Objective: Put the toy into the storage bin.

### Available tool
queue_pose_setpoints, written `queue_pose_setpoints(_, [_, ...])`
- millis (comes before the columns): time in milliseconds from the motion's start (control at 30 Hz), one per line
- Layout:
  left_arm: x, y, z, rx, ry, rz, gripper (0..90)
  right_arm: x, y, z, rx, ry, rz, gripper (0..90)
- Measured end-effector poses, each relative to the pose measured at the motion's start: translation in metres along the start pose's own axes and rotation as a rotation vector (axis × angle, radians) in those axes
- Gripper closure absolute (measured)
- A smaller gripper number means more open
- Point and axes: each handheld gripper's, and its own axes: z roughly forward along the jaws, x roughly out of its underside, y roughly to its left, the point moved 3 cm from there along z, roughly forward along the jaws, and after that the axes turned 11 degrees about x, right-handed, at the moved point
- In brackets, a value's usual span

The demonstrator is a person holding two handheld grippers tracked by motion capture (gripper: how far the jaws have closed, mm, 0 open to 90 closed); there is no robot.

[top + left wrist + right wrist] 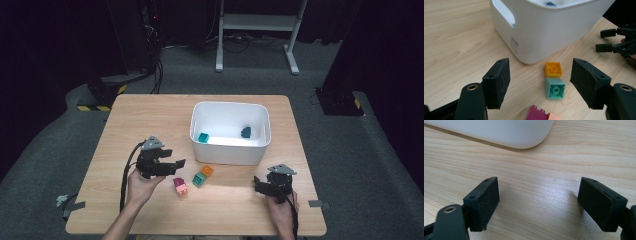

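Observation:
A white bin (230, 150) stands on the wooden table and holds a teal brick (203, 137) and a dark blue piece (245, 132). In front of it lie an orange brick (207, 170), a mint-green brick (199, 179) and a magenta-and-pink brick (180, 186). My left gripper (176, 164) is open just left of these bricks; its own view has the orange brick (553, 69) and the green brick (555, 88) lying between its spread jaws, untouched, and the magenta brick (537, 113) at the bottom edge. My right gripper (259, 184) rests open over bare wood near the bin's (499, 132) corner.
The tabletop (150, 115) is bare wood to the left of the bin and along the front edge. Dark carpet surrounds the table, with a white frame (260, 30) and cables at the back. The right gripper (609, 40) shows far right in the left gripper view.

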Motion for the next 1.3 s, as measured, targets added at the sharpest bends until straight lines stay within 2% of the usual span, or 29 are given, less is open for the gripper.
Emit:
queue_pose_setpoints(267, [0.027, 0.005, 0.003, -0.019, 0.034, -0.022, 30.3, 0.0, 0.0, 0.0, 0.0, 0.0, 0.0, 17.3])
queue_pose_setpoints(367, [0.036, 0.006, 0.003, -0.038, 0.051, -0.021, 30.2, 0.0, 0.0, 0.0, 0.0, 0.0, 0.0, 17.3])
queue_pose_setpoints(700, [0.058, 0.008, 0.011, -0.04, 0.073, -0.027, 29.9, 0.0, 0.0, 0.0, 0.0, 0.0, 0.0, 17.3])
queue_pose_setpoints(1000, [0.069, 0.009, 0.024, -0.033, 0.094, -0.045, 31.5, 0.0, 0.0, 0.0, 0.0, 0.0, 0.0, 17.3])
queue_pose_setpoints(1167, [0.072, 0.011, 0.029, -0.043, 0.107, -0.044, 32.5, 0.0, 0.0, 0.0, 0.0, 0.0, 0.0, 17.3])
queue_pose_setpoints(1300, [0.072, 0.013, 0.03, -0.045, 0.092, -0.057, 32.7, 0.0, 0.0, 0.0, 0.0, 0.0, 0.0, 17.3])
